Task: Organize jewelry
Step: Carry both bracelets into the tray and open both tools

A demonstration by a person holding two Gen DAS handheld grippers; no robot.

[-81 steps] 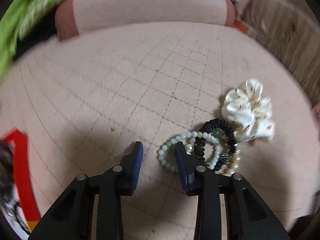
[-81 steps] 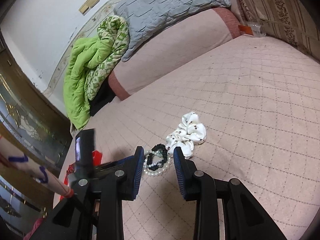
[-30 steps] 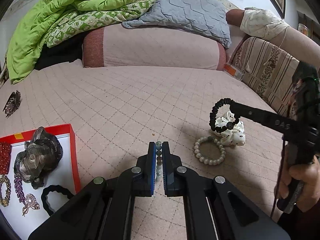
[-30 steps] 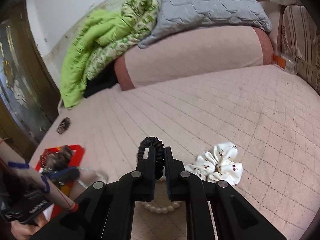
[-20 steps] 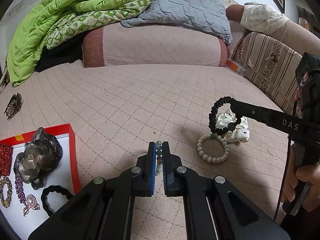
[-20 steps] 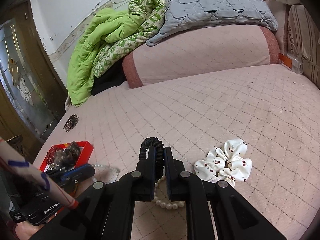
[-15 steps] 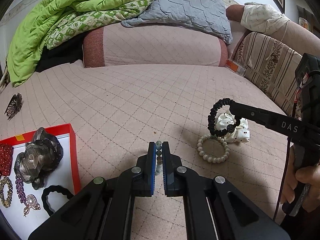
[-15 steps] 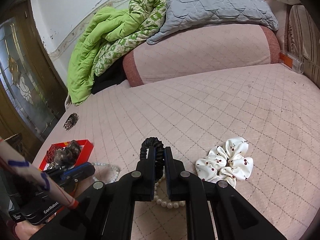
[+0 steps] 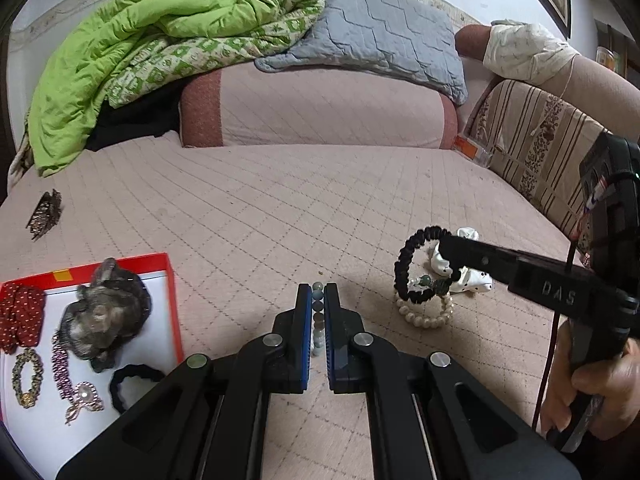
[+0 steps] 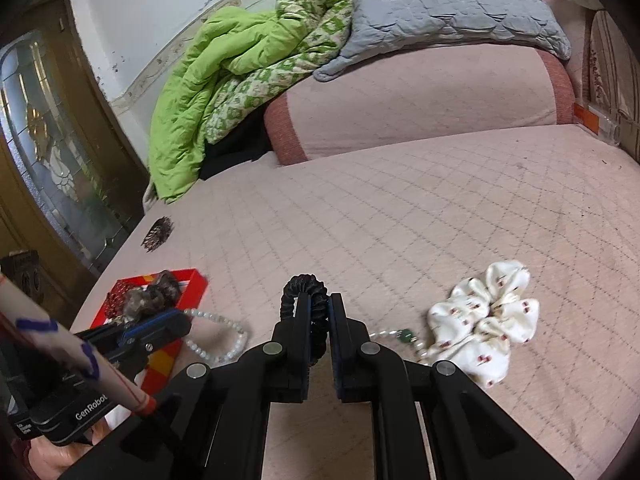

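Jewelry already sorted lies at the far left in the red tray (image 9: 170,292). Just right of it, the left gripper (image 9: 318,312) is clamped on a pale bead bracelet (image 9: 317,320), lifted above the quilted bedcover (image 9: 280,208). Further right, the right gripper (image 10: 318,316) pinches a black hair tie (image 9: 412,268) over a pearl bracelet (image 9: 424,316) and white scrunchie (image 10: 488,320). Both pieces look mid-carry; next, I judge, each must travel left over the tray before its jaws open.

White letters "DAS" stand on the black arm of the right gripper (image 9: 444,246). "GenRobot" is printed in white on the body of the left gripper (image 10: 176,322), low at the left.
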